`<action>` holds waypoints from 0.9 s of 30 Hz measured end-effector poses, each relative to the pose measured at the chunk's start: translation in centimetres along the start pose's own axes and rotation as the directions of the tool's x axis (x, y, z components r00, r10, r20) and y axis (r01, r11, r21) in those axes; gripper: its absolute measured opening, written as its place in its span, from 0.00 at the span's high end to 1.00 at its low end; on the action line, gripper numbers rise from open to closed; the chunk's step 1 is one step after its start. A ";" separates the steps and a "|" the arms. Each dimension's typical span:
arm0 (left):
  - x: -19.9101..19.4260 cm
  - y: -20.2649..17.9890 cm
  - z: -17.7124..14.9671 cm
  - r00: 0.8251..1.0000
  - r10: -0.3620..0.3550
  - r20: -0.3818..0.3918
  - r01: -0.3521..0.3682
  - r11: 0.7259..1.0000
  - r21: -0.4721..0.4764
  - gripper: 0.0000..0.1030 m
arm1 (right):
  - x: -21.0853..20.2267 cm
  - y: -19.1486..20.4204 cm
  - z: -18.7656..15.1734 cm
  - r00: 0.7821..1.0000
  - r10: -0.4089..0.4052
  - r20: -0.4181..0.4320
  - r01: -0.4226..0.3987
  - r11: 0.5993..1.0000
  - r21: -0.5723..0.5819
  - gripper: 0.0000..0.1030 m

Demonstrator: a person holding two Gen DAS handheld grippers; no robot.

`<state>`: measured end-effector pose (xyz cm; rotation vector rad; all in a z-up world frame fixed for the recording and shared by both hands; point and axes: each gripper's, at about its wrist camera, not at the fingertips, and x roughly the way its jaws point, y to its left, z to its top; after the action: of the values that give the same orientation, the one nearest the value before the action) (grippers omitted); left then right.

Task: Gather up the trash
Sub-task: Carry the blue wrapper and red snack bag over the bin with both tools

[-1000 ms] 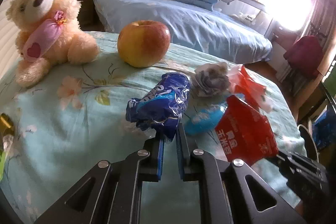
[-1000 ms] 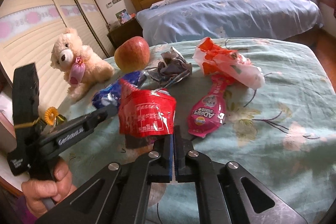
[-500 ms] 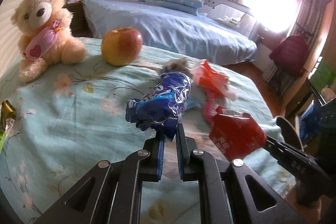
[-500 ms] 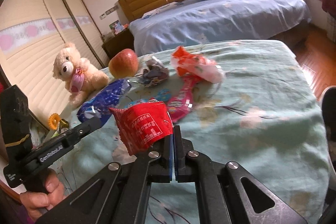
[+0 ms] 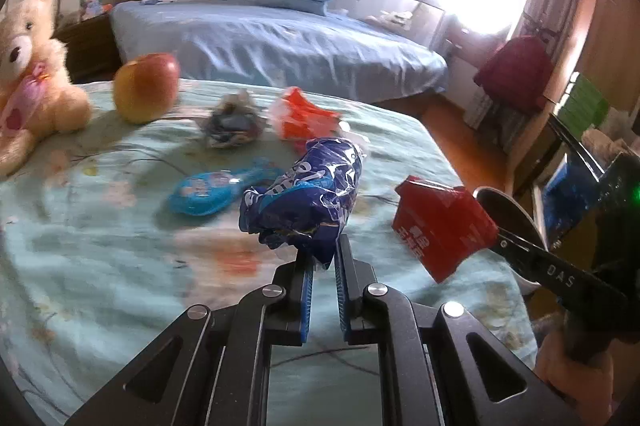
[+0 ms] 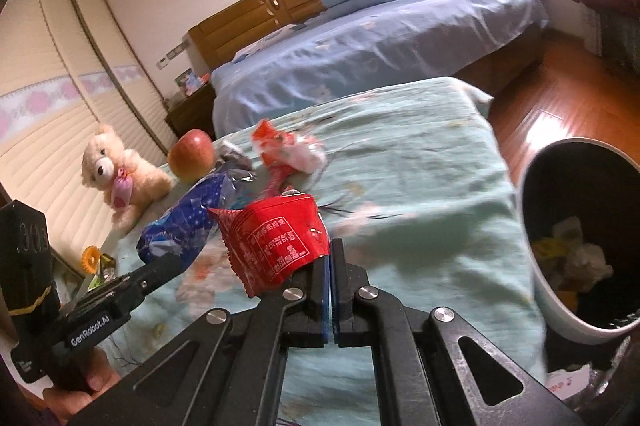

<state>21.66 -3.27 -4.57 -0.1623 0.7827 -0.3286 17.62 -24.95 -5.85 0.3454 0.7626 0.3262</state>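
The blue wrapper point(image 5: 304, 202) is crumpled and pinched at its lower end between the narrowed jaws of the left tool point(image 5: 322, 258), held clear above the tabletop point(image 5: 100, 246). The red packet point(image 6: 276, 242) is clamped by one corner in the right tool point(image 6: 330, 258), whose jaws are pressed almost together; it too hangs in the air, just beside the blue wrapper and over the tabletop's near right part. In the left wrist view the same red packet point(image 5: 444, 226) shows at the tip of the right tool point(image 5: 496, 236).

Four pieces of trash lie on the floral teal cloth covering the tabletop: a light blue pouch point(image 5: 216, 192) lying flat just behind the blue wrapper, a dark crumpled wrapper point(image 5: 232, 122), a red-and-white crumpled bag point(image 5: 304, 120) beside it, and a pink pouch point(image 6: 276, 182) partly hidden behind the red packet.

A bin point(image 6: 536, 266) stands on the floor off the tabletop's right side, to the right of the right tool, with crumpled scraps visible inside.

At the far left of the tabletop, an apple point(image 5: 146, 92) sits next to a teddy bear point(image 5: 32, 74). A bed point(image 5: 280, 42) with blue bedding lies beyond.
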 end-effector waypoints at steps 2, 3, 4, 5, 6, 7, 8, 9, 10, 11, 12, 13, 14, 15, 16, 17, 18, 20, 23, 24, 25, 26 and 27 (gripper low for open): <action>0.4 -0.9 0.0 1.000 -0.012 -0.005 0.012 1.000 0.015 0.91 | -0.4 -0.8 0.0 1.000 -0.009 0.006 0.009 1.000 0.013 1.00; 0.6 -1.3 0.0 1.000 -0.018 -0.008 0.018 1.000 0.023 0.91 | -0.6 -1.1 0.0 1.000 -0.013 0.007 0.013 1.000 0.017 1.00; 0.8 -1.7 0.1 1.000 -0.023 -0.011 0.023 0.999 0.030 0.91 | -0.8 -1.5 0.0 1.000 -0.018 0.010 0.018 1.000 0.021 1.00; 1.1 -1.9 0.1 1.000 -0.026 -0.013 0.027 0.999 0.034 0.91 | -1.0 -1.9 0.0 1.000 -0.025 0.013 0.024 0.999 0.029 1.00; 1.5 -2.4 0.2 0.999 -0.033 -0.018 0.034 0.999 0.039 0.91 | -1.2 -2.3 0.0 0.999 -0.028 0.015 0.028 0.999 0.034 1.00; 1.7 -2.7 0.2 0.999 -0.037 -0.020 0.037 0.998 0.042 0.91 | -1.4 -2.6 0.0 0.999 -0.033 0.017 0.033 0.999 0.039 1.00; 1.9 -3.0 0.2 0.999 -0.040 -0.023 0.041 0.998 0.048 0.91 | -1.6 -2.9 0.0 0.999 -0.039 0.020 0.038 0.998 0.044 1.00; 2.2 -3.4 0.2 0.999 -0.045 -0.025 0.046 0.998 0.052 0.91 | -1.8 -3.3 0.0 0.999 -0.044 0.023 0.042 0.998 0.050 1.00; 2.4 -3.7 0.3 0.998 -0.049 -0.028 0.050 0.997 0.056 0.91 | -2.0 -3.6 0.0 0.998 -0.049 0.025 0.048 0.997 0.054 1.00; 2.7 -4.0 0.4 0.998 -0.053 -0.031 0.055 0.997 0.060 0.91 | -2.2 -3.9 0.0 0.998 -0.054 0.028 0.052 0.997 0.058 1.00; 3.0 -4.4 0.4 0.998 -0.056 -0.033 0.058 0.996 0.065 0.91 | -2.4 -4.2 -0.1 0.998 -0.059 0.030 0.057 0.996 0.063 1.00; 3.2 -4.7 0.4 0.998 -0.059 -0.035 0.062 0.996 0.068 0.91 | -2.5 -4.6 -0.1 0.998 -0.063 0.032 0.061 0.996 0.067 1.00; 3.5 -5.1 0.5 0.997 -0.064 -0.038 0.067 0.995 0.074 0.91 | -2.7 -4.9 -0.1 0.997 -0.068 0.033 0.066 0.995 0.072 1.00; 3.7 -5.3 0.5 0.997 -0.067 -0.040 0.070 0.995 0.076 0.91 | -2.8 -5.3 -0.1 0.997 -0.073 0.035 0.070 0.995 0.078 1.00; 3.9 -5.7 0.6 0.996 -0.072 -0.043 0.075 0.994 0.081 0.91 | -3.0 -5.6 -0.1 0.996 -0.078 0.037 0.075 0.994 0.083 1.00; 4.1 -5.9 0.6 0.996 -0.075 -0.045 0.078 0.993 0.084 0.91 | -3.2 -5.9 -0.1 0.996 -0.083 0.039 0.079 0.993 0.088 1.00; 4.4 -6.3 0.7 0.996 -0.079 -0.047 0.083 0.993 0.089 0.91 | -3.3 -6.3 -0.1 0.995 -0.088 0.041 0.084 0.992 0.095 1.00; 4.8 -6.8 0.9 0.995 -0.086 -0.050 0.091 0.991 0.097 0.91 | -3.6 -6.9 -0.1 0.994 -0.097 0.044 0.092 0.990 0.104 1.00; 5.5 -7.7 1.0 0.994 -0.097 -0.055 0.103 0.989 0.109 0.91 | -4.1 -7.6 -0.1 0.993 -0.111 0.049 0.105 0.988 0.115 1.00; 5.7 -8.0 1.0 0.993 -0.101 -0.057 0.107 0.988 0.114 0.91 | -4.2 -7.9 -0.1 0.992 -0.117 0.051 0.110 0.987 0.119 1.00; 5.9 -8.4 1.0 0.993 -0.104 -0.059 0.110 0.987 0.118 0.91 | -4.3 -8.2 -0.1 0.991 -0.121 0.053 0.113 0.986 0.123 1.00; 6.1 -8.6 0.9 0.992 -0.106 -0.061 0.113 0.986 0.121 0.91 | -4.5 -8.5 -0.2 0.990 -0.126 0.055 0.118 0.984 0.129 1.00; 6.3 -9.0 1.0 0.992 -0.109 -0.062 0.116 0.985 0.125 0.91 | -4.7 -8.7 -0.2 0.990 -0.130 0.056 0.121 0.984 0.133 1.00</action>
<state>24.50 -13.84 -5.71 -0.0771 0.8062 -0.4912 15.68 -34.63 -6.73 0.4260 0.7399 0.1464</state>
